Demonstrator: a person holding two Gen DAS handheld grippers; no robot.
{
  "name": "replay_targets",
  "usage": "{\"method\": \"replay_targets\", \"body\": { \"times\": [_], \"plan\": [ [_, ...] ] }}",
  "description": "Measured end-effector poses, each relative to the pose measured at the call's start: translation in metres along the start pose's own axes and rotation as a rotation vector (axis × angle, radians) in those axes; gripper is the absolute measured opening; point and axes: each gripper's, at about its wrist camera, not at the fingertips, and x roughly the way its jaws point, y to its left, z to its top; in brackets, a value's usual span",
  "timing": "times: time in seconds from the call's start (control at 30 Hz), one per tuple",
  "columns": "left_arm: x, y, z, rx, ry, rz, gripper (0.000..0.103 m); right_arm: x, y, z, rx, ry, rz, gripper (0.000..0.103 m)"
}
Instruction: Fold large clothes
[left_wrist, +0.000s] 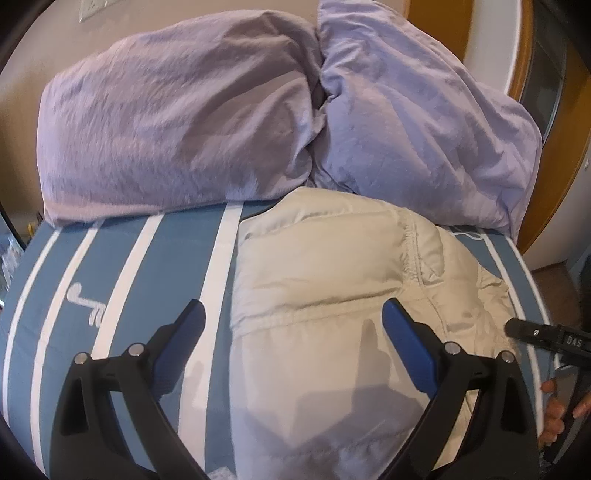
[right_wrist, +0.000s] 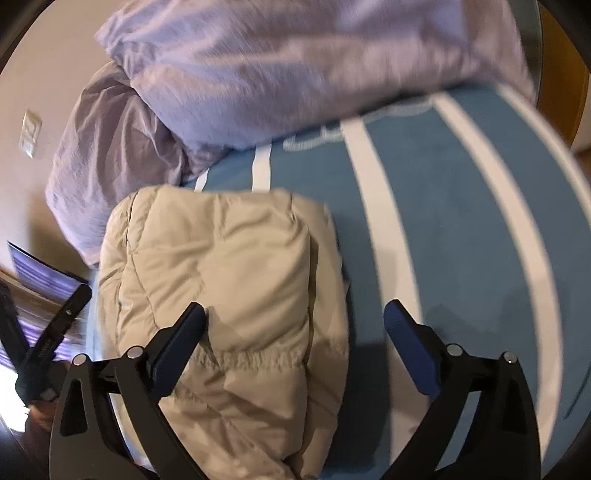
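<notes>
A beige puffer jacket (left_wrist: 332, 295) lies folded into a bundle on a blue bed cover with white stripes (left_wrist: 173, 266). My left gripper (left_wrist: 293, 325) is open and empty, hovering over the jacket's left edge. The jacket also shows in the right wrist view (right_wrist: 229, 280), with the cover (right_wrist: 443, 240) to its right. My right gripper (right_wrist: 295, 328) is open and empty above the jacket's right side. The right gripper's black body (left_wrist: 543, 334) shows at the jacket's right edge in the left wrist view.
Two lilac pillows (left_wrist: 177, 122) (left_wrist: 424, 122) lie at the head of the bed, just behind the jacket. A beige wall with a switch plate (right_wrist: 29, 134) stands behind them. A wooden door frame (left_wrist: 517, 44) is at the right.
</notes>
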Motion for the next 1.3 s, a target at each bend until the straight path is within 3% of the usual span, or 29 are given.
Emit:
{"method": "replay_targets", "body": {
  "times": [0.17,0.37,0.6,1.03,1.3],
  "plan": [
    [-0.001,0.013,-0.002,-0.04,0.046,-0.024,0.096,0.021,-0.014,-0.002,0.133,0.104,0.126,0.102],
    [0.006,0.028,-0.005,-0.077,0.113,-0.076,0.096,0.049,-0.01,-0.003,0.186,0.177,0.232,0.102],
    [0.023,0.045,-0.004,-0.15,0.174,-0.169,0.096,0.06,-0.007,-0.002,0.201,0.194,0.284,0.102],
    [0.081,0.082,-0.014,-0.468,0.315,-0.494,0.097,0.065,-0.013,0.001,0.204,0.203,0.354,0.102],
    [0.092,0.088,-0.018,-0.548,0.337,-0.576,0.093,0.066,-0.019,-0.001,0.208,0.202,0.392,0.102]
  ]
}}
